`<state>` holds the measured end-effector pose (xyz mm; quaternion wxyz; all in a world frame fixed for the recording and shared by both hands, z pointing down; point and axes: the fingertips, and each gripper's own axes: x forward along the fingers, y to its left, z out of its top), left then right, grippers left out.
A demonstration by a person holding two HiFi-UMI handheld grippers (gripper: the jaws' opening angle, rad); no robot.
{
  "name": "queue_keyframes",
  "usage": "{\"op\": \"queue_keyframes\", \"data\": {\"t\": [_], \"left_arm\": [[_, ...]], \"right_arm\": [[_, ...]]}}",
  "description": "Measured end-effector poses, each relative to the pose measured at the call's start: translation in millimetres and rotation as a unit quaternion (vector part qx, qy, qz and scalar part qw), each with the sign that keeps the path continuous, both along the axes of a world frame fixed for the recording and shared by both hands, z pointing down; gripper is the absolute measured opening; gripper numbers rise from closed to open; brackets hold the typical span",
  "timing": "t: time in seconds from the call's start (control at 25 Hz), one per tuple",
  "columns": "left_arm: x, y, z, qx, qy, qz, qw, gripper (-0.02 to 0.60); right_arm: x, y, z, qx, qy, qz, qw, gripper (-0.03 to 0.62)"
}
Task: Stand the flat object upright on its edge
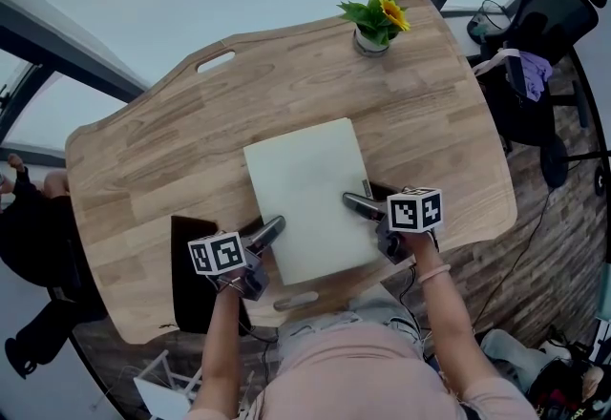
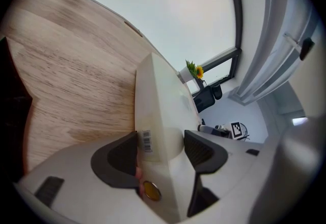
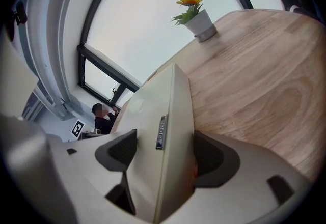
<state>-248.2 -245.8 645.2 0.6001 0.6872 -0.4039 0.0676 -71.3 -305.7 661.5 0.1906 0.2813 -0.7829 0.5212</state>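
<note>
Here, flat board (image 1: 304, 194) lies on table (image 1: 172, 151), long axis running away from fingers. Left gripper (image 1: 271, 230) and right gripper (image 1: 360, 205) straddle its near corners, equally near, jaws apart, not clamping.

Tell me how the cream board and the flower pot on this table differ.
The board is wide, thin and pale, lying flat; the flower pot is small and stands upright with a yellow flower. The board sits near the person, inside the open jaws of the left gripper and right gripper; the pot stands alone at the far edge. Both rest on the wooden table.
</note>
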Motion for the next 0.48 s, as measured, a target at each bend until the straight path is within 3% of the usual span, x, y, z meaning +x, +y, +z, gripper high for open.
{"op": "queue_keyframes", "data": {"t": [0.48], "left_arm": [[5.0, 6.7, -2.9, -0.008, -0.006, -0.005, 0.9999, 0.267]], "right_arm": [[2.3, 2.1, -7.7, 0.02, 0.019, -0.009, 1.0, 0.334]]}}
